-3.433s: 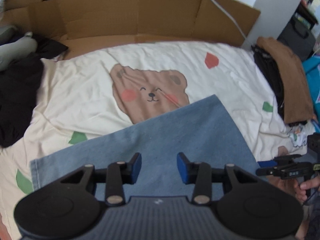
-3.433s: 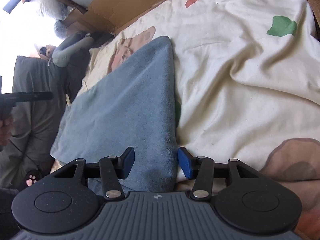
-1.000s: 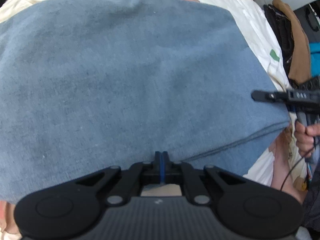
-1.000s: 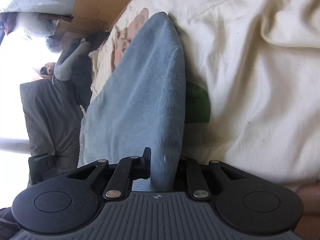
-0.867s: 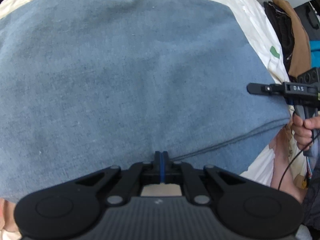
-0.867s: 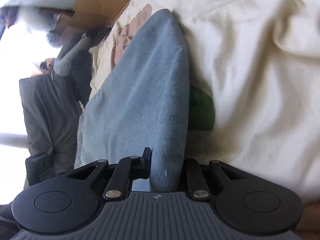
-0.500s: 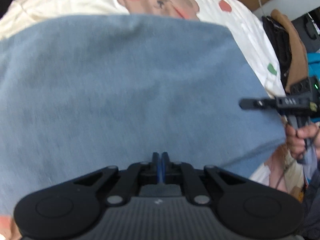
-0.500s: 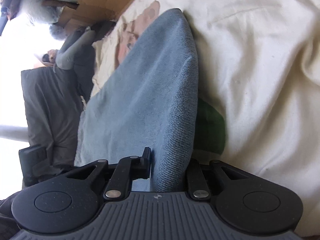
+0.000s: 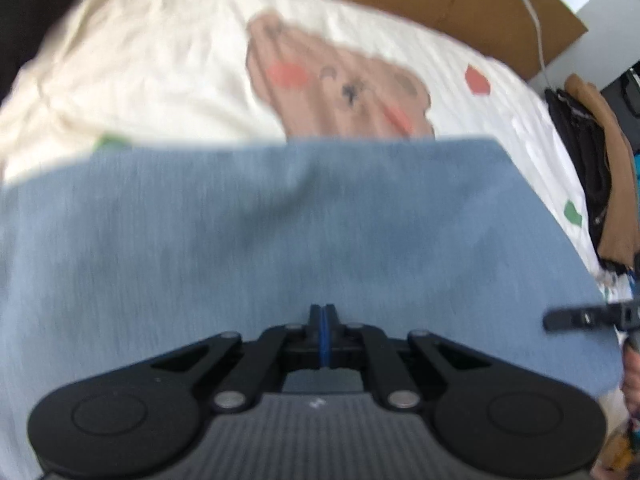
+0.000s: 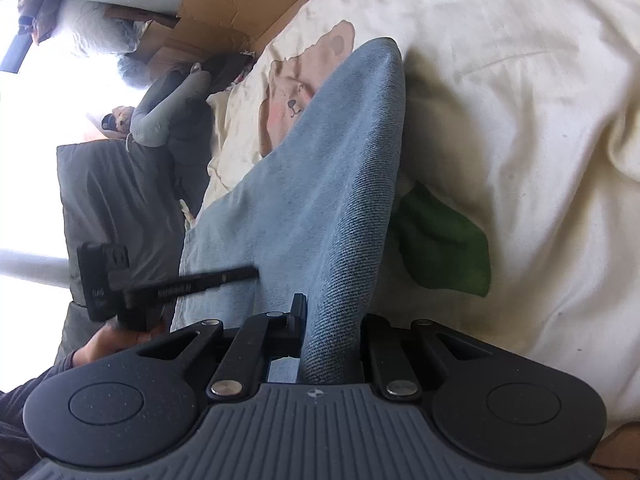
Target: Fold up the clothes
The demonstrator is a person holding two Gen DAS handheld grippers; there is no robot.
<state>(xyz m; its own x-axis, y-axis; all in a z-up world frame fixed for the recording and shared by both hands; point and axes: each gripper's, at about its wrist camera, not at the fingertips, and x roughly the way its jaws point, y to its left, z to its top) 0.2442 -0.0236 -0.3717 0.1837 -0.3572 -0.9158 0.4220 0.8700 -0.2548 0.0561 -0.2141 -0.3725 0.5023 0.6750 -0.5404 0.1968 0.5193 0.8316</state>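
While the left gripper (image 9: 323, 312) has its fingers closed together over the blue twill-weave denim garment (image 9: 280, 232) on the cream bear-print bed sheet (image 9: 168, 80), the right gripper (image 10: 332, 320) has been closing, fingers pinching the garment's rounded fold edge.

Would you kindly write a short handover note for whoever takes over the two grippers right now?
Left gripper: jaws shut; the blur hides whether they pinch the blue denim garment.
Right gripper: jaws have just been closing and are clamped on a rolled edge of the denim.
The denim lies across the cream bear-print bedsheet, its right side raised off the sheet.
Done: both near edges reached, right one gripped.
Left: carry the fold over, lay it flat, release, smooth.
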